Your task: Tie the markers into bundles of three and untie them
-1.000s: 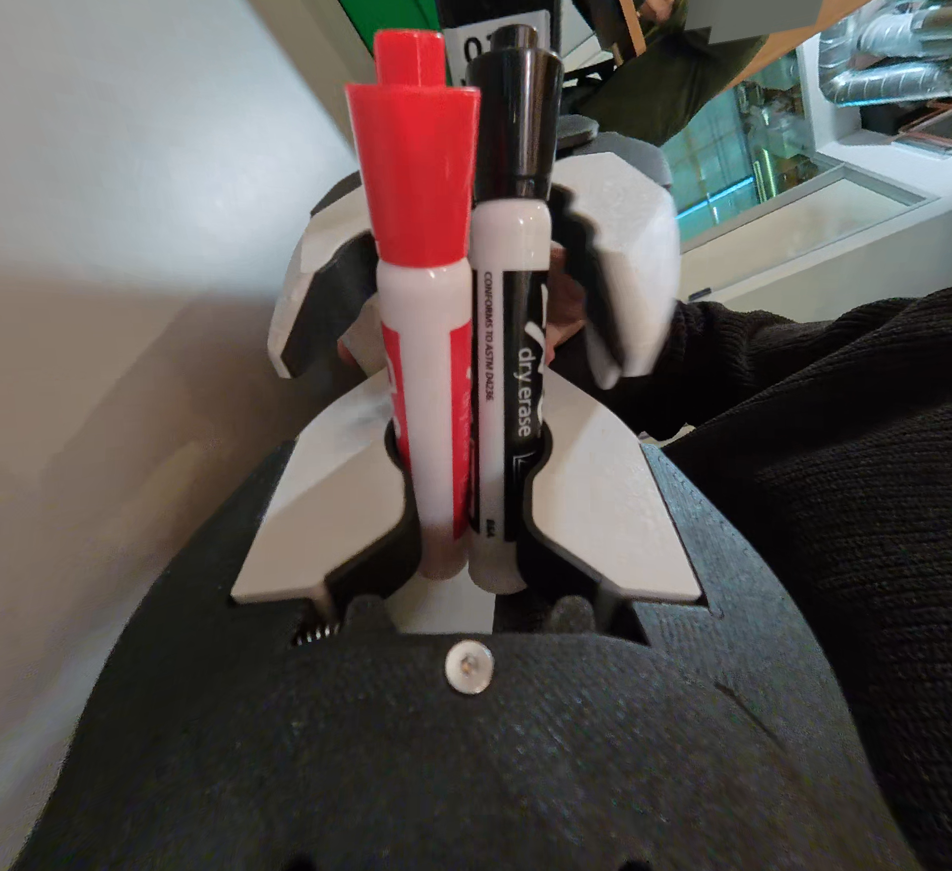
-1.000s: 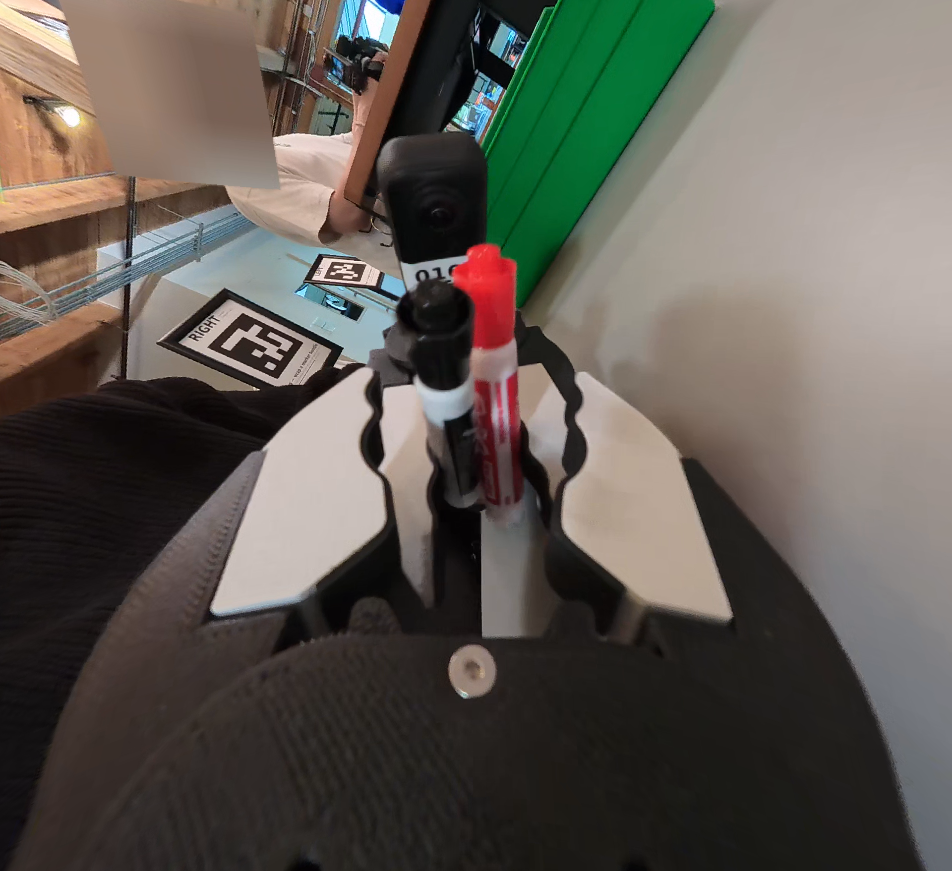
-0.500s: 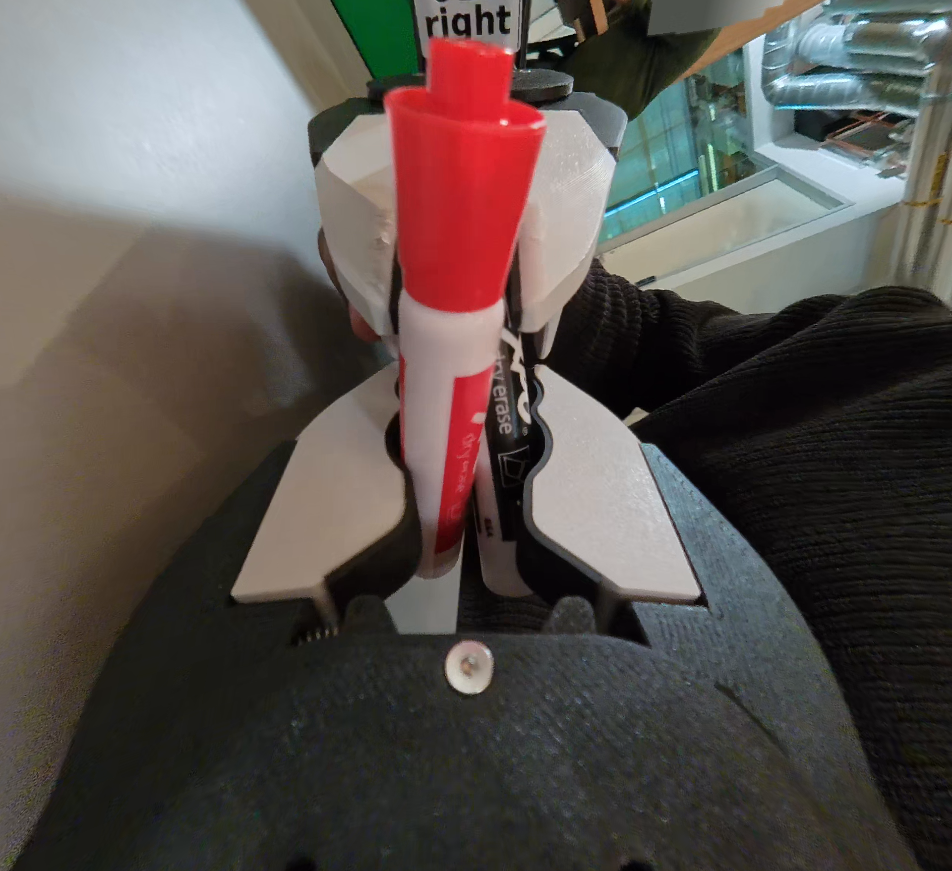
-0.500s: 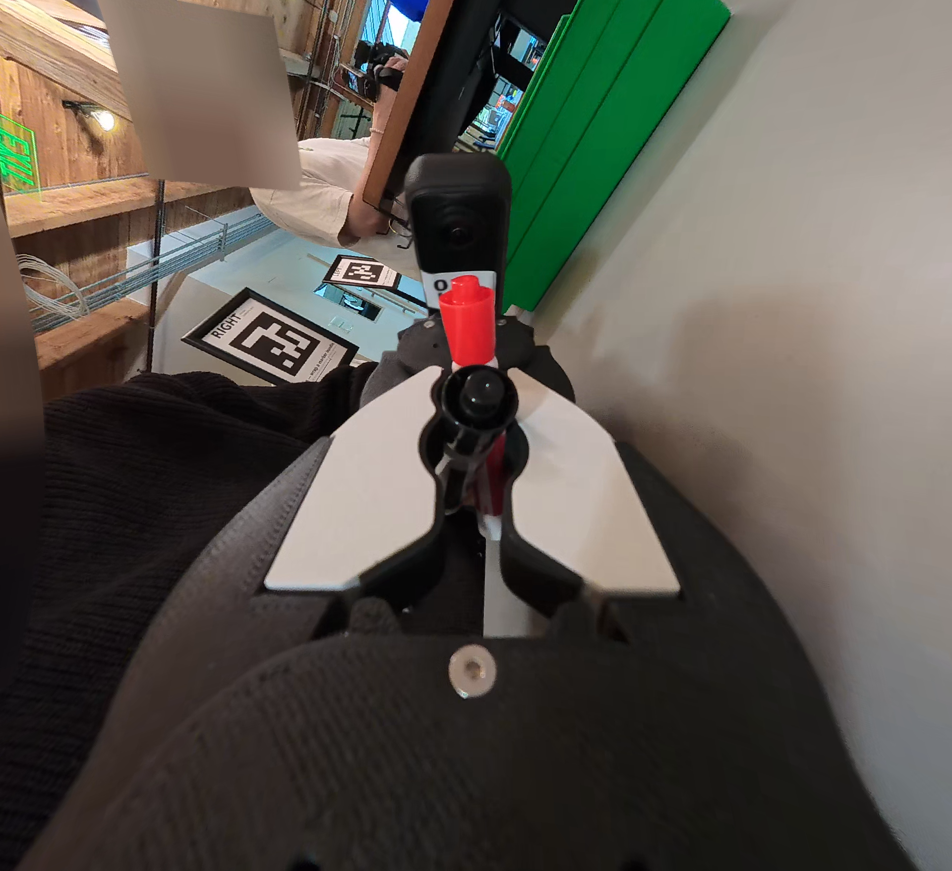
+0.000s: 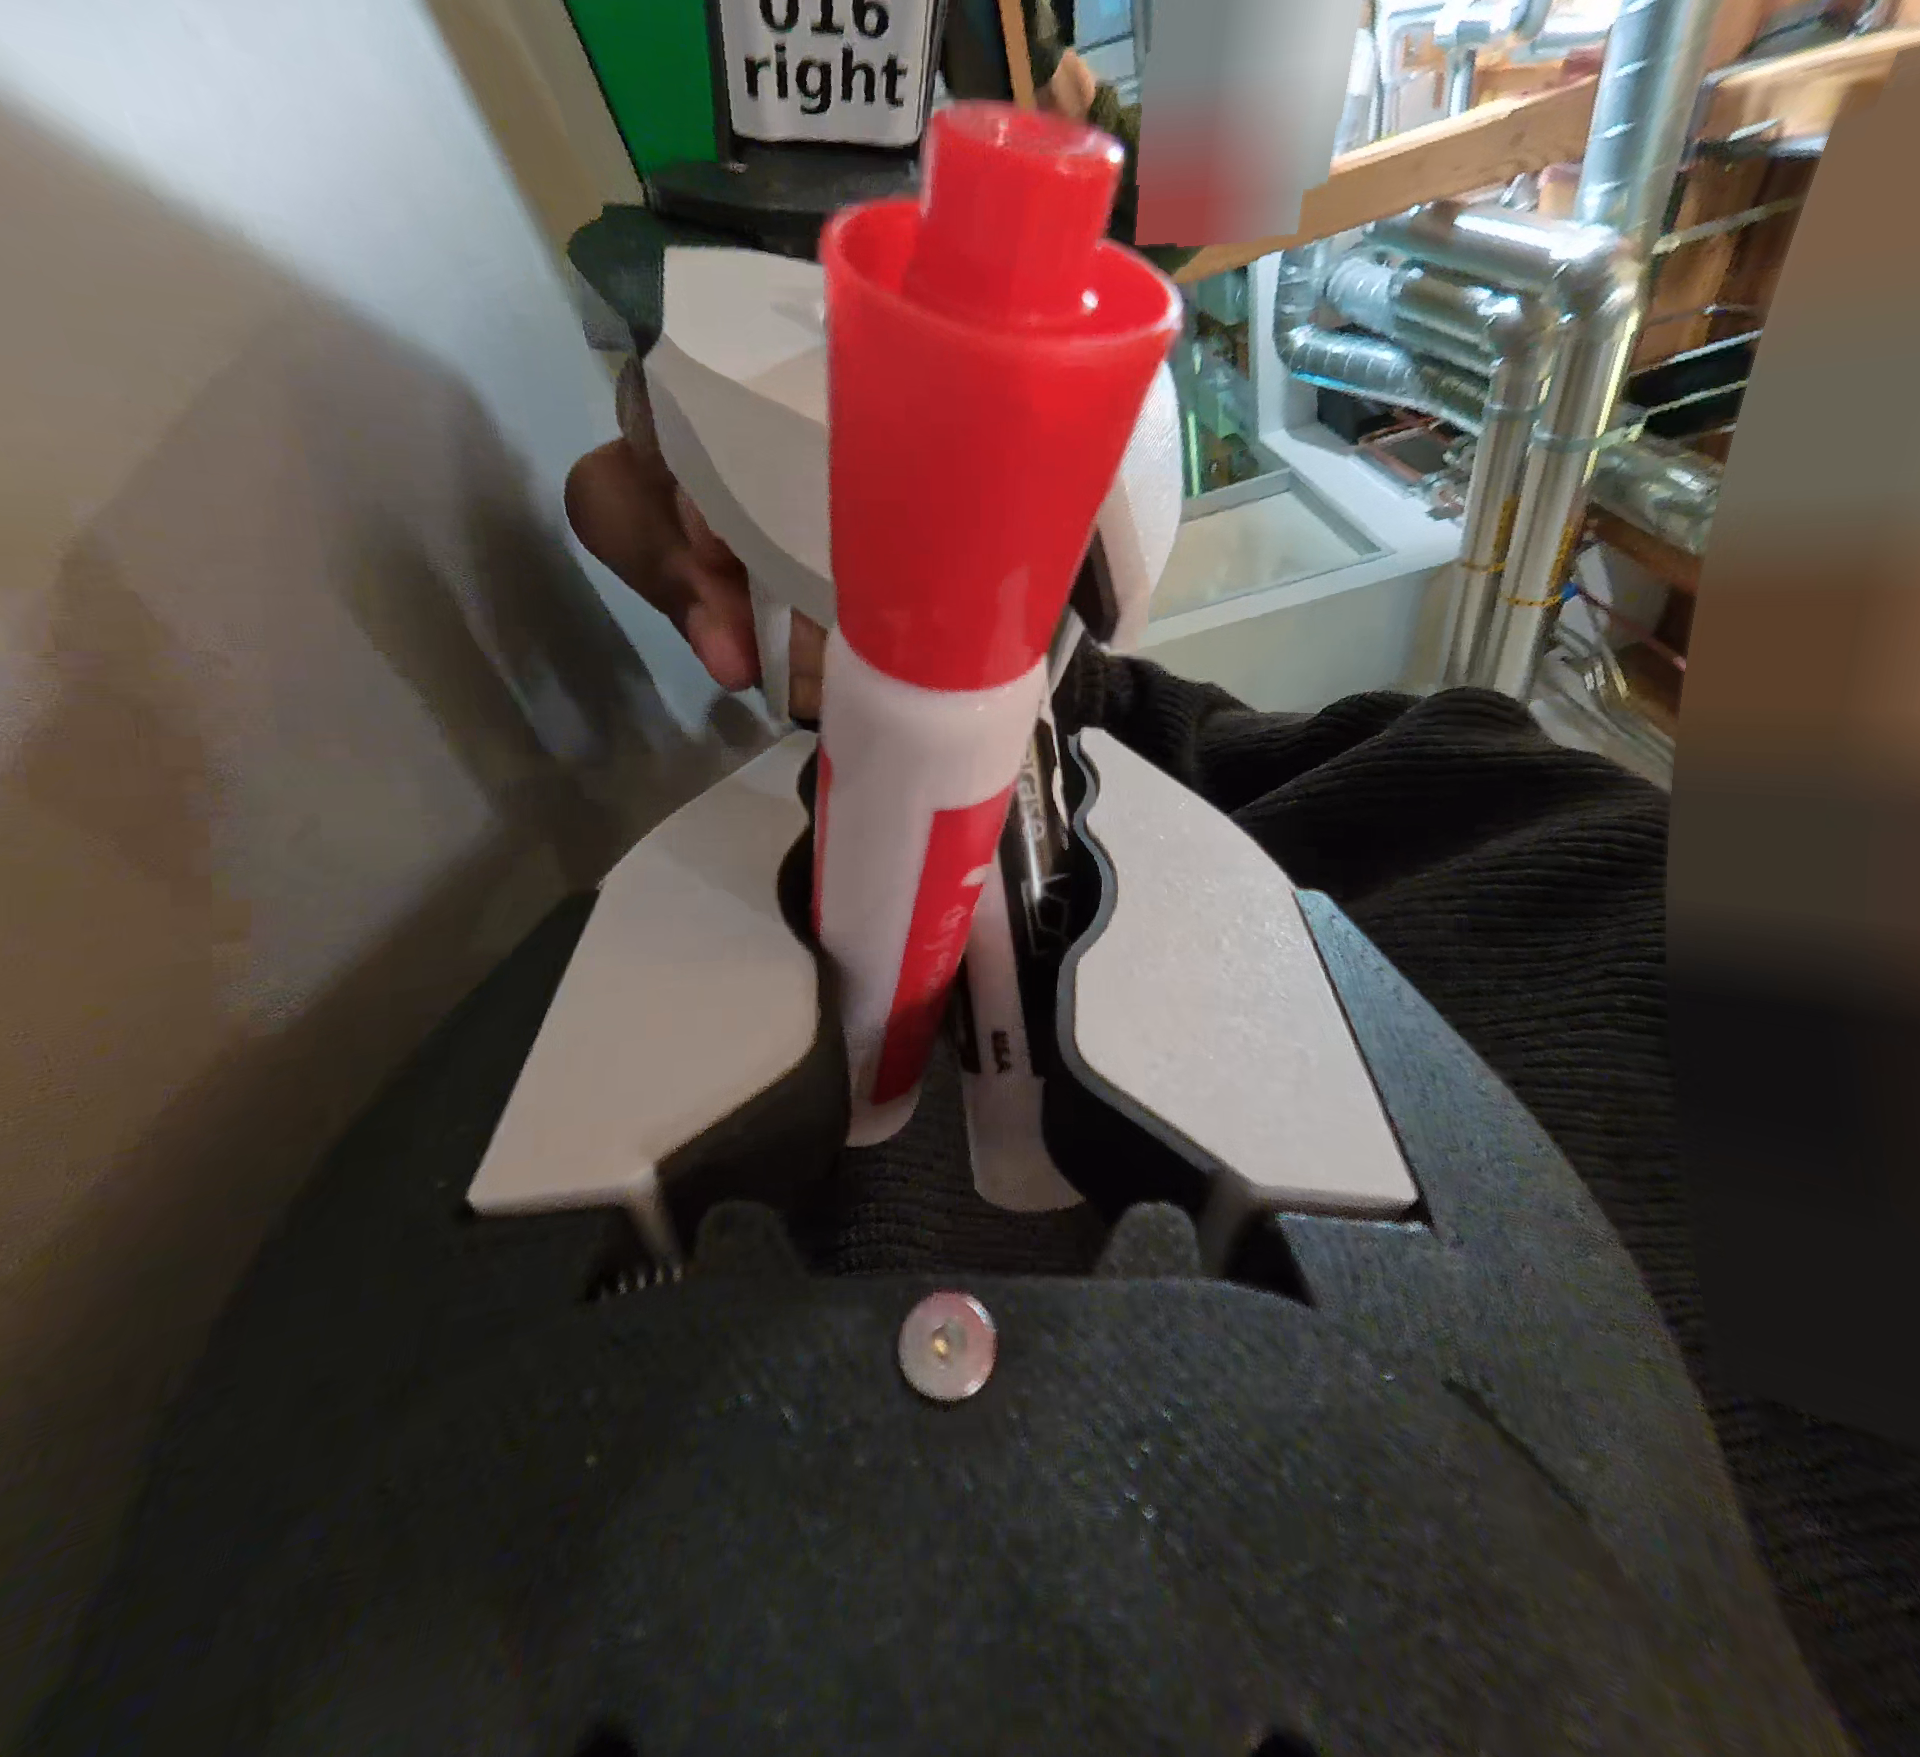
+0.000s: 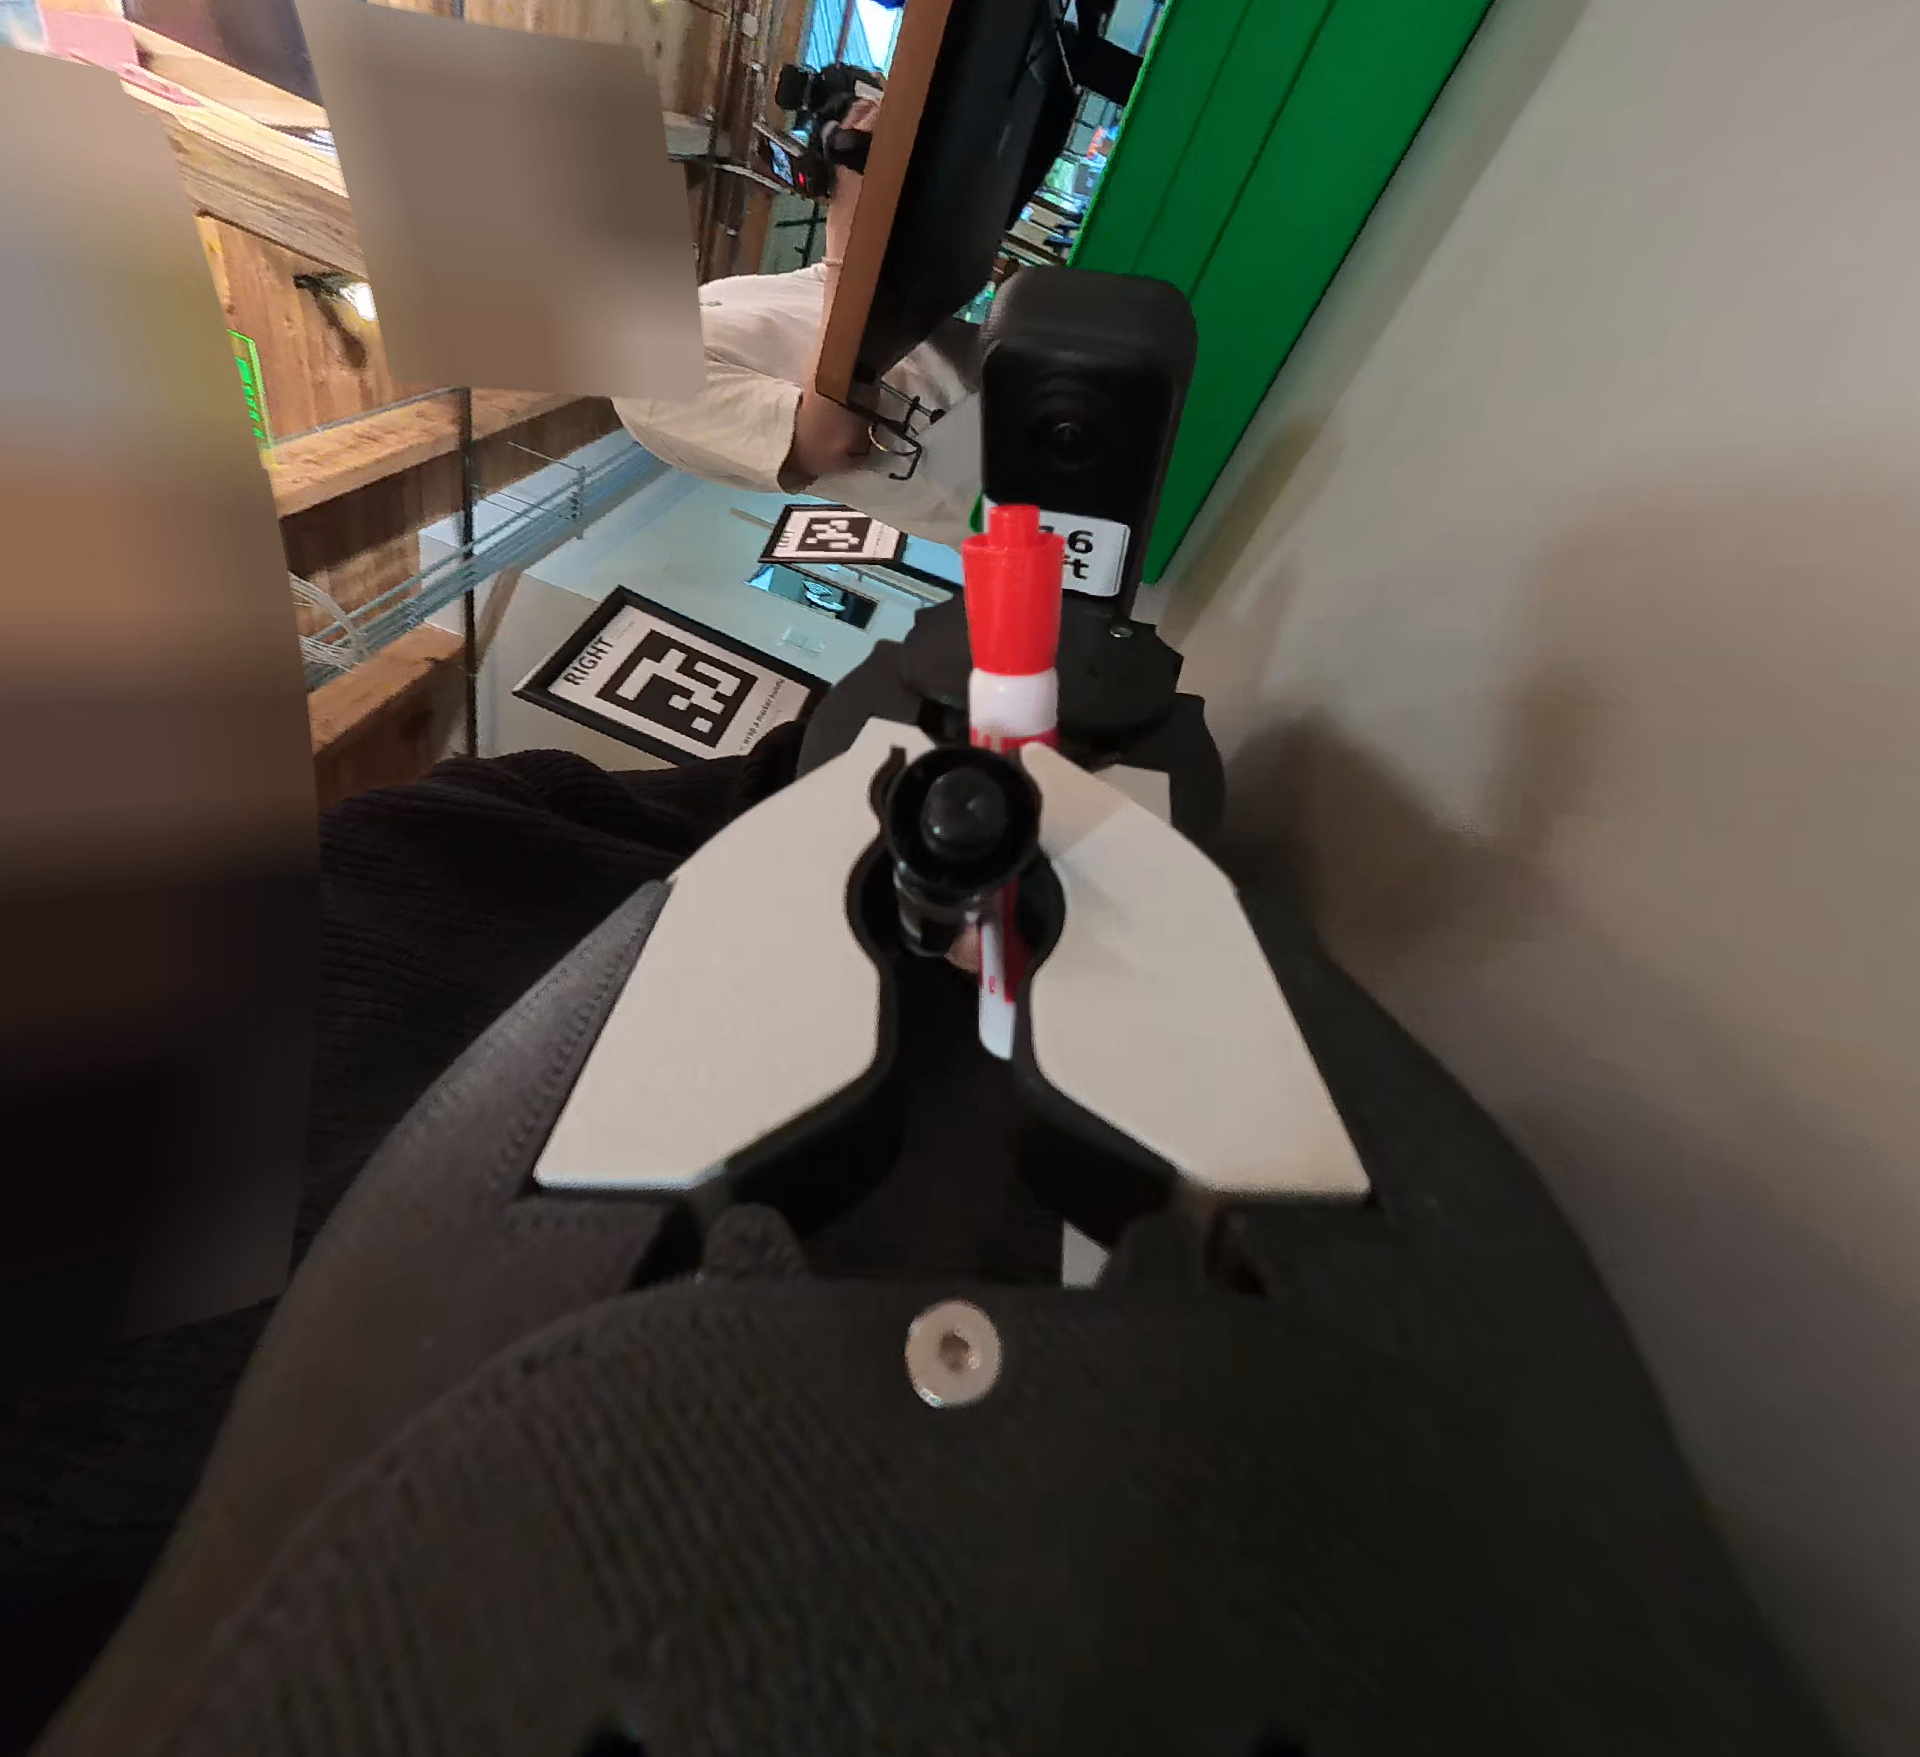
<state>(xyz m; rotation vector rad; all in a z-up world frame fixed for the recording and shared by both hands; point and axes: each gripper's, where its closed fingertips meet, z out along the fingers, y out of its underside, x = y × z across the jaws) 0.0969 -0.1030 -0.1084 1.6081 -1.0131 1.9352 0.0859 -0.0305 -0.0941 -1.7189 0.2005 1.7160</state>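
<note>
A red-capped marker (image 5: 977,481) and a black-capped marker (image 5: 1039,886) lie side by side in my left gripper (image 5: 940,772), which is shut on their barrels. The red one hides most of the black one. My right gripper (image 5: 748,419) faces the left one and is shut on the same pair near the caps. In the right wrist view the right gripper (image 6: 961,762) clamps the black marker (image 6: 961,819), seen cap end on. The red marker (image 6: 1010,616) sticks out beyond it toward the left gripper's camera (image 6: 1081,398). No band or tie shows.
A pale grey surface (image 5: 208,357) (image 6: 1610,460) runs along one side, with green panels (image 6: 1299,149) at its far end. A black knitted sleeve (image 5: 1455,855) is close beside the grippers. Framed black-and-white code cards (image 6: 670,679), a person (image 6: 748,388) and metal pipes (image 5: 1507,336) are in the background. About 7 cm separates my left fingertips from my right.
My right gripper went from open around the markers to shut on them. The pair has turned, so the red marker now covers the black one in the left wrist view.
</note>
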